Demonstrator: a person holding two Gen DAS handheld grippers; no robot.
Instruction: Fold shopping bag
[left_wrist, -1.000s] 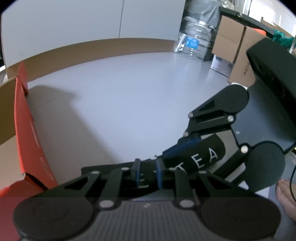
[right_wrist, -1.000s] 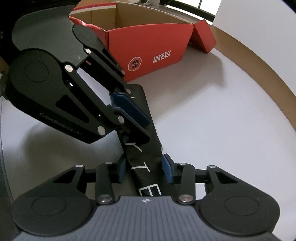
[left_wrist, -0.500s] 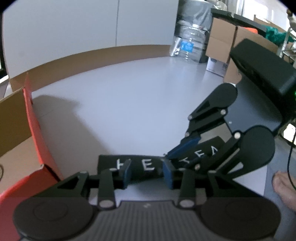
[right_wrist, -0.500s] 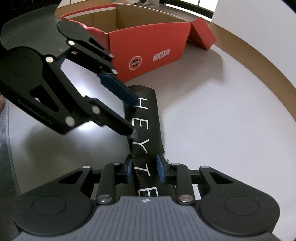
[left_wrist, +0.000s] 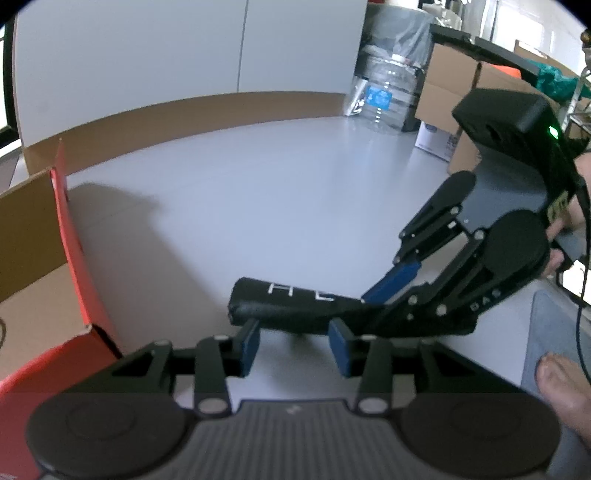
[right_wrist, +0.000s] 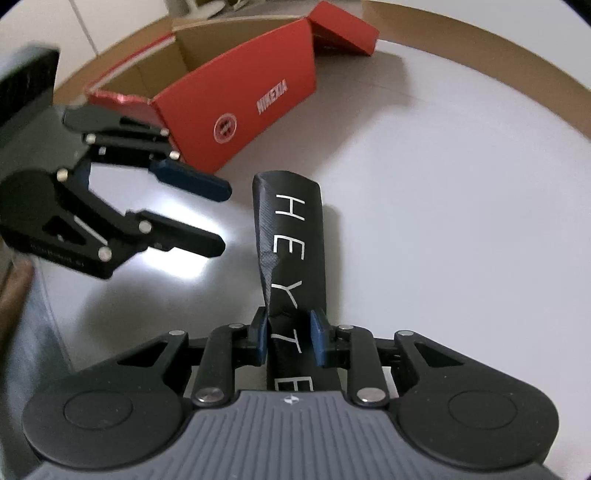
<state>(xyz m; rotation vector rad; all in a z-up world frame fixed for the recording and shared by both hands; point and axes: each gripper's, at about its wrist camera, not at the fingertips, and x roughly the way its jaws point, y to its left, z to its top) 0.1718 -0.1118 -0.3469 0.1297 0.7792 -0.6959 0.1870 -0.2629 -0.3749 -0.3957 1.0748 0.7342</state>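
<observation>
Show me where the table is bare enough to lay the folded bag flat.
Bare: the wide grey table right of the bag, out to its brown rim. Crowded: left of the bag, between the open left claw and red box. The right claw grips the bag.

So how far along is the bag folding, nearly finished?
Nearly, it seems. The black bag is already folded into a narrow strip on the table. The right gripper pinches one end; the left gripper is open, off the bag. Perhaps a last fold or putting it down remains.

folded black bag (right_wrist: 295, 236) "HEYTE", red box (right_wrist: 240, 107) possibly "NIKEXIA"
</observation>
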